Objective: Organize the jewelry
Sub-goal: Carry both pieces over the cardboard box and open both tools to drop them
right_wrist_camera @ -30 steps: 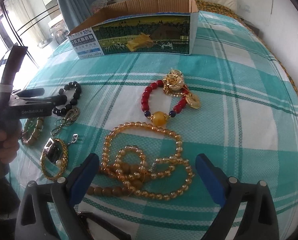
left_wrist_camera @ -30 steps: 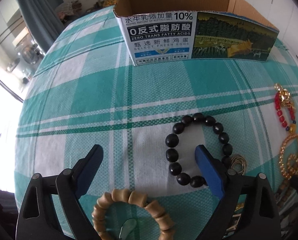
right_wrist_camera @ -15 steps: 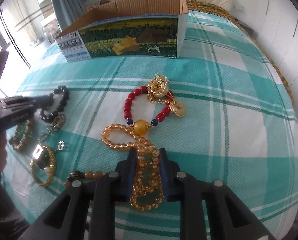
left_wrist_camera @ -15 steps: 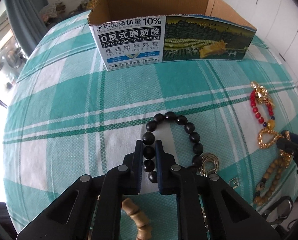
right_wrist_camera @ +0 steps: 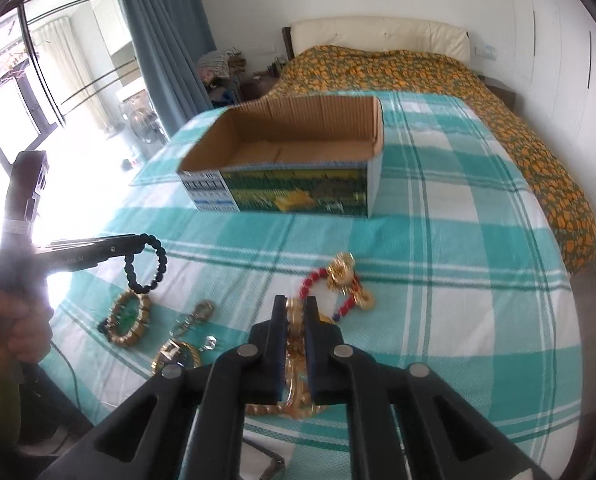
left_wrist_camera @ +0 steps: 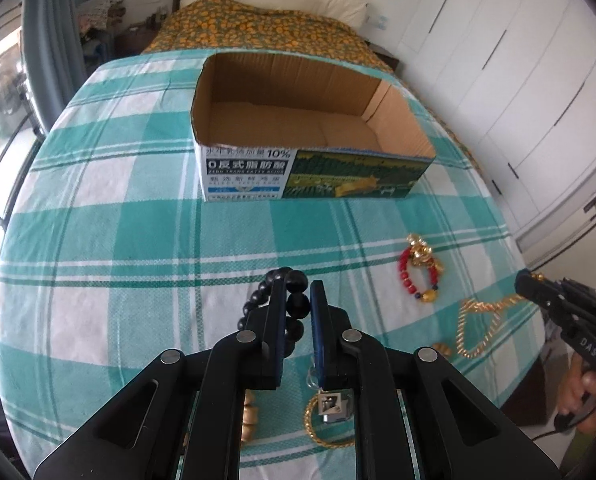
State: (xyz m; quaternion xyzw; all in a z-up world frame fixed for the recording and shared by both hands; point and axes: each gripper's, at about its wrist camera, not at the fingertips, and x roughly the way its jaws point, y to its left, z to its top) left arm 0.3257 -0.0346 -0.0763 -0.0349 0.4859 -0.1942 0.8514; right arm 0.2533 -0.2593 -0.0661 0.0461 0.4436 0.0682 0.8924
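My left gripper (left_wrist_camera: 298,292) is shut on a black bead bracelet (left_wrist_camera: 294,280) and holds it above the checked cloth; in the right wrist view the bracelet (right_wrist_camera: 146,268) hangs from it. My right gripper (right_wrist_camera: 297,308) is shut on a gold bead necklace (right_wrist_camera: 296,320), lifted off the cloth; the necklace (left_wrist_camera: 478,320) trails down in the left wrist view. The open cardboard box (left_wrist_camera: 314,120) stands empty ahead, also in the right wrist view (right_wrist_camera: 294,152).
On the cloth lie a red bead bracelet with gold charms (right_wrist_camera: 346,284), a wooden bead bracelet (right_wrist_camera: 130,320), a gold bangle (left_wrist_camera: 326,420) and a small clasp (right_wrist_camera: 196,316). A bed with an orange-patterned cover (right_wrist_camera: 418,76) lies beyond the box.
Both grippers closed on their pieces and rose: the left lifted the black bracelet, the right lifted the gold necklace. Both views now look down into the box.
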